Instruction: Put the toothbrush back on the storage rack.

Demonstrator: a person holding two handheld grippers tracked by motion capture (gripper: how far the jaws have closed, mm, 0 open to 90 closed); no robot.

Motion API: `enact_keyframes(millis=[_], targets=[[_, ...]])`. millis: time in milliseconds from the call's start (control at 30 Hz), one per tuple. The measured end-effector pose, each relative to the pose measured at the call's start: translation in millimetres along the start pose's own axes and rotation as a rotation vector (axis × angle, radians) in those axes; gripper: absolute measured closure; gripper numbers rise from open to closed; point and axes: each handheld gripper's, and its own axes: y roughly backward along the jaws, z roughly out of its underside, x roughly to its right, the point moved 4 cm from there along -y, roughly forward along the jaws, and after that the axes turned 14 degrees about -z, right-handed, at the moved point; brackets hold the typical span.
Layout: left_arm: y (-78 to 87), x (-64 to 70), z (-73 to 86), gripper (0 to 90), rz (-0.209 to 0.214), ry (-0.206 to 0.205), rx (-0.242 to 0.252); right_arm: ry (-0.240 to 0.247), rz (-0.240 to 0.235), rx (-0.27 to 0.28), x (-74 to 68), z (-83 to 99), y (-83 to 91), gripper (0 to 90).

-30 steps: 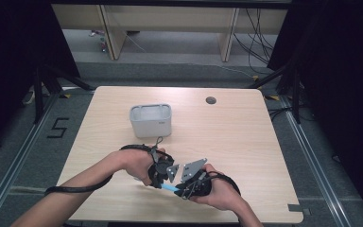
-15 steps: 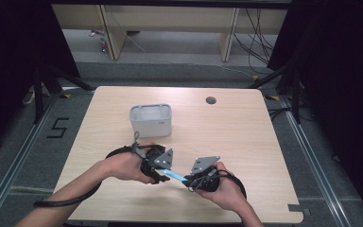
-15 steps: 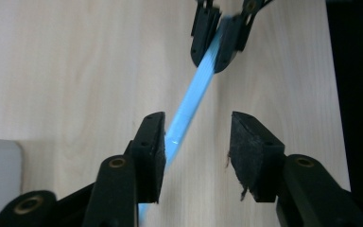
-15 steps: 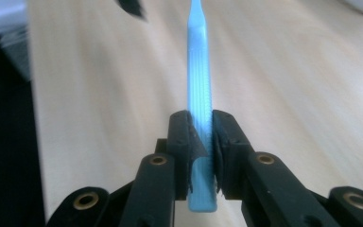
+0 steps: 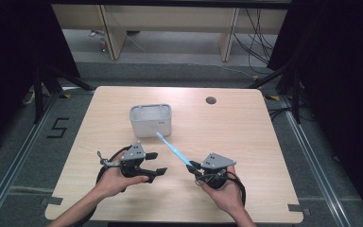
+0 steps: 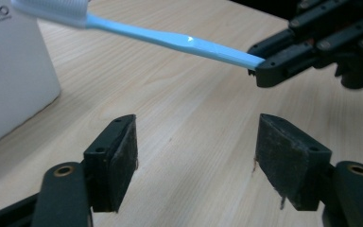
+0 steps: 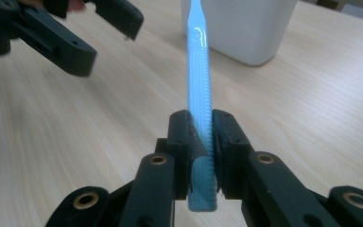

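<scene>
One light, stiff, slick-looking blue toothbrush (image 5: 174,150) is clamped by its handle end in the right claw (image 5: 194,166), held above the tabletop (image 5: 246,132) with bristles toward the white box (image 5: 151,120), while the left claw (image 5: 155,162) gapes empty; its ribbed handle looks the surest hold.

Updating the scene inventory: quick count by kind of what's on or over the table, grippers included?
Black two-jaw grippers: 2, left gripper open, right gripper clamped on the toothbrush handle
Light blue plastic toothbrush: 1
White rectangular plastic container: 1
Total: 4
</scene>
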Motion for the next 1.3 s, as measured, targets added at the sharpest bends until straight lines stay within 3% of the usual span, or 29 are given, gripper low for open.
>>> enact_keyframes(millis=[33, 67, 133, 233, 267, 367, 433, 667, 733, 800, 900, 1033, 1100, 1167, 1233, 1300], targets=[[-2.0, -0.9, 1.2, 29.3, 0.006, 0.033, 0.010, 0.000, 0.000, 0.000, 0.0, 0.0, 0.0, 78.9], [-3.1, -2.2, 1.5, 28.8, 0.001, 0.064, 0.018, 0.033, 0.017, 0.019, 1.6, -1.3, -0.7, 78.9], [-5.9, -5.6, -1.2, 28.8, 0.015, 0.143, 0.049, 0.023, 0.007, 0.032, -1.9, -1.7, -2.9, 78.9], [-7.7, -6.7, -4.4, 28.8, 0.025, 0.180, 0.062, 0.026, 0.004, 0.046, -3.9, -1.8, -5.0, 78.9], [-8.8, -7.1, -6.0, 28.9, 0.028, 0.187, 0.073, 0.056, 0.003, 0.040, -4.1, -2.6, -5.9, 78.9], [-12.1, -5.4, -10.3, 29.1, 0.042, 0.226, 0.093, 0.037, -0.025, 0.036, -9.3, -2.4, -9.5, 78.9], [-13.1, -5.6, -11.1, 29.2, 0.045, 0.233, 0.098, 0.061, -0.016, 0.040, -8.2, -3.1, -9.7, 78.9], [-19.0, -2.7, -15.7, 31.7, 0.062, 0.279, 0.116, 0.059, -0.020, 0.055, -10.4, -4.1, -12.1, 78.9], [-19.9, -1.7, -17.8, 32.4, 0.068, 0.292, 0.125, 0.038, -0.032, 0.049, -13.2, -4.7, -11.9, 78.9], [-20.7, -1.7, -20.1, 34.2, 0.071, 0.312, 0.133, 0.070, -0.016, 0.074, -11.9, -6.8, -13.2, 78.9], [-22.6, -1.9, -23.1, 37.0, 0.073, 0.333, 0.154, 0.079, -0.017, 0.061, -12.5, -7.6, -13.5, 78.9], [-24.0, -3.1, -24.4, 46.8, 0.070, 0.357, 0.169, 0.033, -0.023, 0.069, -13.2, -7.3, -14.2, 78.9], [-23.4, -4.0, -25.1, 54.5, 0.064, 0.373, 0.171, 0.049, -0.008, 0.078, -11.6, -8.0, -13.5, 78.8], [-23.9, -4.6, -27.0, 57.4, 0.084, 0.394, 0.203, 0.045, -0.013, 0.090, -12.2, -8.4, -15.6, 78.9], [-22.1, -4.9, -29.2, 65.4, 0.078, 0.401, 0.210, 0.053, 0.005, 0.079, -12.3, -8.8, -16.3, 79.0], [-20.3, -4.7, -31.7, 68.0, 0.079, 0.406, 0.221, 0.055, 0.010, 0.080, -12.4, -9.0, -17.3, 78.9]])
